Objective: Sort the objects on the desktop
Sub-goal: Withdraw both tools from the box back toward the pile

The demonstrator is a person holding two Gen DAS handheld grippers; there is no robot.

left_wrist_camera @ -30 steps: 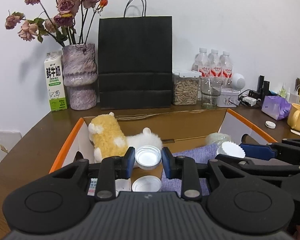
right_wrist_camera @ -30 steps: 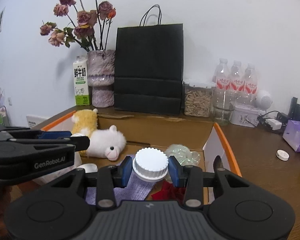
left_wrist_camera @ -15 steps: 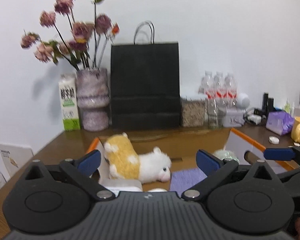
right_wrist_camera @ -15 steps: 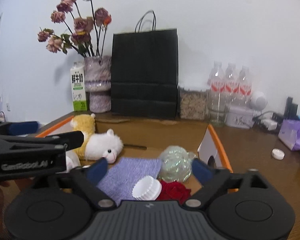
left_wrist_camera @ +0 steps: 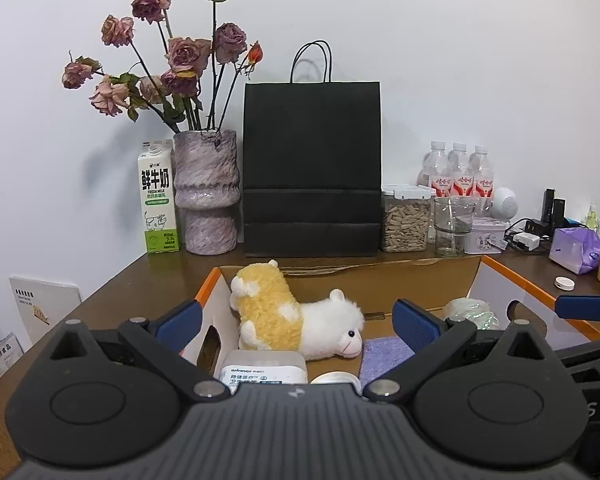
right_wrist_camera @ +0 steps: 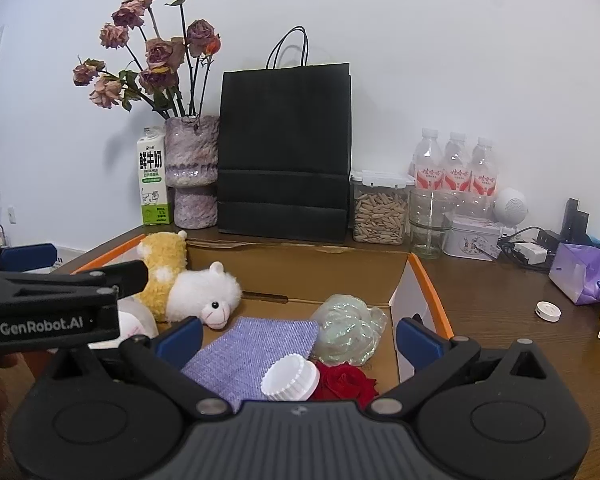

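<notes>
Against the white wall stand a black paper bag, a vase of dried roses and a milk carton on the brown surface. Nearer, an open cardboard box holds a plush sheep, a purple cloth, a red rose and a white ribbed cap lying on the cloth's edge. Both tools hover over the box: the left tool is spread wide and empty; the right tool is opening, its pads clear of the cap below.
</notes>
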